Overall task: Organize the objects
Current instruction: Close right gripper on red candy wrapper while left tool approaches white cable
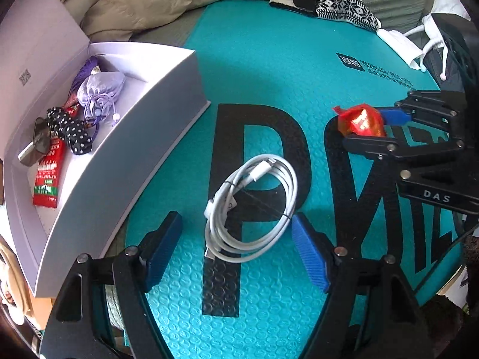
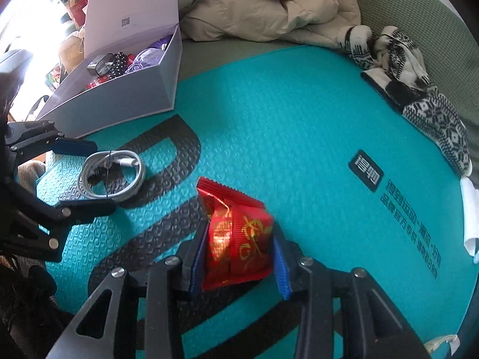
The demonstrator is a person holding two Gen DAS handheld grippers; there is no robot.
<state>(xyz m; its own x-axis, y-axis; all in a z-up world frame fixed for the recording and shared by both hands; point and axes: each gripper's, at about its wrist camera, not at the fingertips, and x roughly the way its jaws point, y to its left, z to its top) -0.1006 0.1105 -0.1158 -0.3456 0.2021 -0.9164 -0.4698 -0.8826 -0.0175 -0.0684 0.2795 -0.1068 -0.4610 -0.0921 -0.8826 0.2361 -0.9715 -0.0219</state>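
- White coiled charging cable (image 1: 250, 206) lies flat on the teal mat (image 1: 269, 68), directly between the spread, empty fingers of the left gripper (image 1: 236, 251).
- Right gripper (image 2: 239, 257), farther from the cable, clamps a red snack packet (image 2: 236, 239).
- White box (image 1: 125, 161) sits beyond the cable's left.

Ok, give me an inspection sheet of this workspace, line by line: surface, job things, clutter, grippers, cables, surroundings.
Surface: teal bubble mat with large black letters, lying on a green cover.
Job's things: red snack packet; coiled white cable; open white box holding a purple pouch, polka-dot cloth, red sachet and a small metal case.
Clutter: patterned knitwear overlapping the mat's edge.
Grippers: right gripper shut on the red snack packet; left gripper open, its fingers either side of the coiled white cable.
Cables: only the coiled one.
Surroundings: beige jacket behind the mat.
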